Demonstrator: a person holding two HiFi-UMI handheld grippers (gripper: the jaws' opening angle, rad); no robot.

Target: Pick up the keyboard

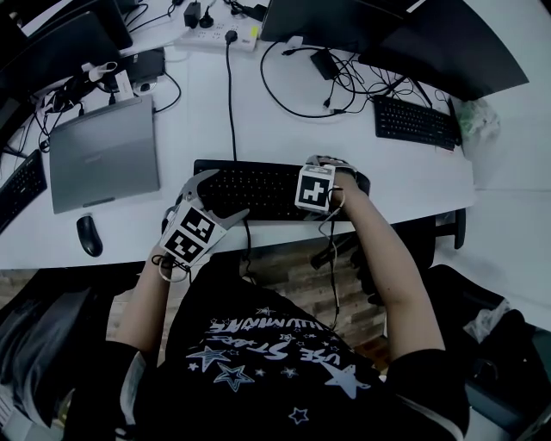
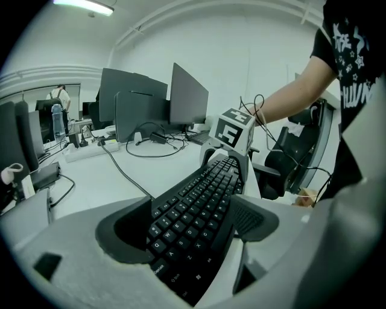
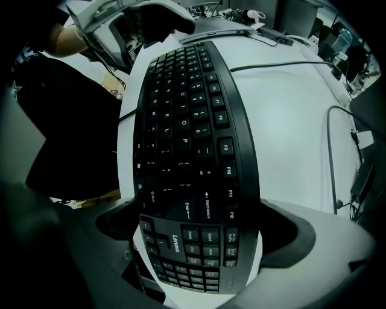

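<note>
A black keyboard (image 1: pixel 258 189) lies lengthwise near the front edge of the white desk (image 1: pixel 198 129), with its cable (image 1: pixel 231 95) running to the back. My left gripper (image 1: pixel 215 196) is at its left end, and the jaws are closed on the front and back edges. My right gripper (image 1: pixel 314 188) holds the right end the same way. In the left gripper view the keyboard (image 2: pixel 199 205) runs from my left gripper (image 2: pixel 193 226) to the right gripper (image 2: pixel 228 154). The right gripper view shows the number-pad end of the keyboard (image 3: pixel 187 139) inside my right gripper (image 3: pixel 202 232), and the left gripper (image 3: pixel 139 18) far off.
A closed grey laptop (image 1: pixel 103 151) and a black mouse (image 1: pixel 89 234) lie to the left. A second keyboard (image 1: pixel 413 121), monitors (image 1: pixel 405 34), a power strip (image 1: pixel 219 36) and loose cables fill the back. An office chair (image 1: pixel 482 310) stands to my right.
</note>
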